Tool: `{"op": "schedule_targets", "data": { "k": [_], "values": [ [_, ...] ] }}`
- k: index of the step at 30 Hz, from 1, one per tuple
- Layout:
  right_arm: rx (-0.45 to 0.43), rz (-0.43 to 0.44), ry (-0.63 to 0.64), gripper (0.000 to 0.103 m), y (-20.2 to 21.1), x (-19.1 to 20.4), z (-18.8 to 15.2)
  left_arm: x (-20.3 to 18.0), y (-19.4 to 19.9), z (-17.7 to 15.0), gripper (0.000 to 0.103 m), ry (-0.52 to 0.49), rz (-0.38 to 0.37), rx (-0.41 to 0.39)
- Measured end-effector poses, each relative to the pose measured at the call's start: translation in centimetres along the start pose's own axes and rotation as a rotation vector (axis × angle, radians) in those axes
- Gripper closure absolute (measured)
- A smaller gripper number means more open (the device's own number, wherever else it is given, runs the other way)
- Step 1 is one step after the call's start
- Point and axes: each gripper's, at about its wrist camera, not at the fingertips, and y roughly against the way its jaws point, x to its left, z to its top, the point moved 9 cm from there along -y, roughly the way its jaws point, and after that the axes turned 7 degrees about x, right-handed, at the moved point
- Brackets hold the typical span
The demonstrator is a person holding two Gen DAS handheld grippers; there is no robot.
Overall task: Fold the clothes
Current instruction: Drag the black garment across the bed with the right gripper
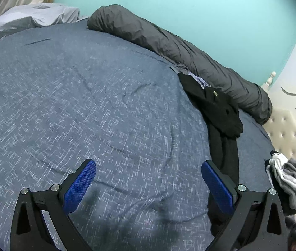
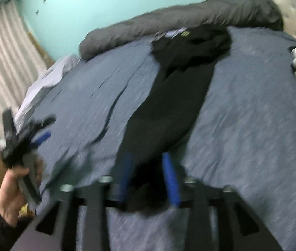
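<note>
Left gripper wide open over bare bedspread, nothing between the pads. Right gripper part open, black garment edge lying between the pads, but motion blur means I can't tell if they pinch it.

Garment lies in a long strip from near the right gripper up to a bunched heap by the grey bolster.

Risks: limp knit slips out of a loose pinch; bunched far end drags and twists the fold; pads may grab bedspread too.

Bedspread is heathered blue weave, lightly creased. Bolster is a crinkled roll.
</note>
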Motion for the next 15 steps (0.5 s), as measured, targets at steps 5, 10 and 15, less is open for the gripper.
{"op": "schedule_targets", "data": {
  "k": [5,10,15],
  "values": [
    [-0.033,-0.056,-0.063,0.04,-1.3,-3.6,5.9,-0.3,-1.0,1.3,0.0,-0.016,0.011,-0.013],
    [-0.021,-0.079,-0.204,0.038,-4.5,-8.1,10.5,-0.2,-2.3,2.0,0.0,-0.034,0.03,-0.012],
    [-0.04,-0.09,-0.33,0.032,-7.6,-11.9,15.2,0.0,-3.7,2.2,0.0,-0.048,0.056,-0.003]
  ]
}}
